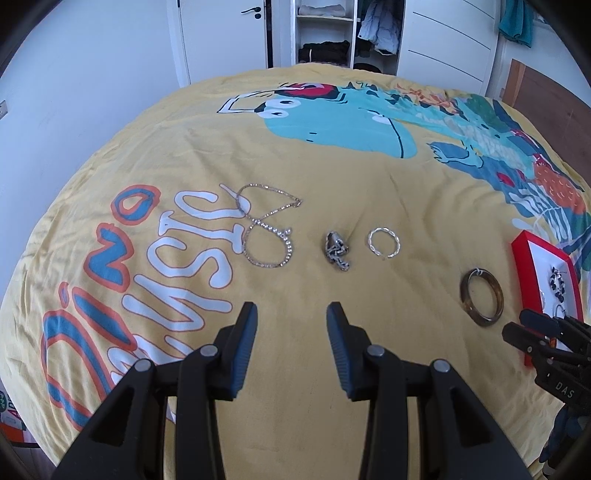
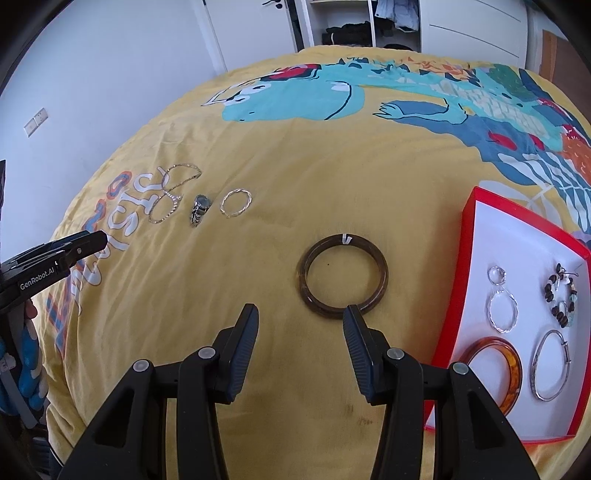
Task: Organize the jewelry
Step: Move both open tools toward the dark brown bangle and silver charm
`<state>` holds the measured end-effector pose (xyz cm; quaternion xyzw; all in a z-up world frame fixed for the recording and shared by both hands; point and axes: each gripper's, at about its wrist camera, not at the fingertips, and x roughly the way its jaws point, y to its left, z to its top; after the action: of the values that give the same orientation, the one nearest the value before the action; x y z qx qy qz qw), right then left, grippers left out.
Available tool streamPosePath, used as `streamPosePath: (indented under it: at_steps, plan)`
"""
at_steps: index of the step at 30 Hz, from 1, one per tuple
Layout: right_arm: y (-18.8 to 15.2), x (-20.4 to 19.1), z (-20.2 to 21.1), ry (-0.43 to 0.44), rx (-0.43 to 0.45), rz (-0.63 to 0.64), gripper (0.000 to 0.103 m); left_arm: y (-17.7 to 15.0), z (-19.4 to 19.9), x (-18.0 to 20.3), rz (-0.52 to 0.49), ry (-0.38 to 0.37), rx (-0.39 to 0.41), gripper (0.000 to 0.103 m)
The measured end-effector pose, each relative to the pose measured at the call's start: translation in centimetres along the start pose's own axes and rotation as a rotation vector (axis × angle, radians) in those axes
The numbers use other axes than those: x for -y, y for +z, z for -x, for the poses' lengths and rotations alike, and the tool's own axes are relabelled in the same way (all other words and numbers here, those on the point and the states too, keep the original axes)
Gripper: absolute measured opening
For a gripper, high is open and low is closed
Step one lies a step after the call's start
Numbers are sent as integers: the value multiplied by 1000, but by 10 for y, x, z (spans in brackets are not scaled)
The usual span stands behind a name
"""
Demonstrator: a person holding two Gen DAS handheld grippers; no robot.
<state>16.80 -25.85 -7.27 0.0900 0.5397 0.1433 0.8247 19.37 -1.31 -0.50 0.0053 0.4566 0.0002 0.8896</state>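
A dark brown bangle (image 2: 341, 277) lies on the yellow bedspread just ahead of my open, empty right gripper (image 2: 301, 317); it also shows in the left wrist view (image 1: 481, 297). A red tray (image 2: 476, 243) with a white lining holds an amber bangle (image 2: 511, 369), a silver hoop (image 2: 550, 365), a clear earring (image 2: 500, 302) and a beaded bracelet (image 2: 559, 295). My open, empty left gripper (image 1: 291, 314) hovers short of a rhinestone necklace (image 1: 267, 229), a silver watch (image 1: 337, 251) and a twisted silver ring bracelet (image 1: 384, 242).
The bedspread (image 1: 332, 166) has a dinosaur print and covers a bed. A white door (image 1: 221, 33) and an open wardrobe (image 1: 325, 29) stand behind the bed. The right gripper shows at the left view's right edge (image 1: 517, 325).
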Motion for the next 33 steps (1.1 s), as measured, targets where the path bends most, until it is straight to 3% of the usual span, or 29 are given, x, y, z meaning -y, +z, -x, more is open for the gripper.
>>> streamPosePath:
  at_steps: [20,33]
  plan:
    - [3,-7,-9,2,5,14,47,15,29,-1,13,15,72,37]
    - [3,-9,-10,-4,9,25,47,16,27,3,12,12,62,37]
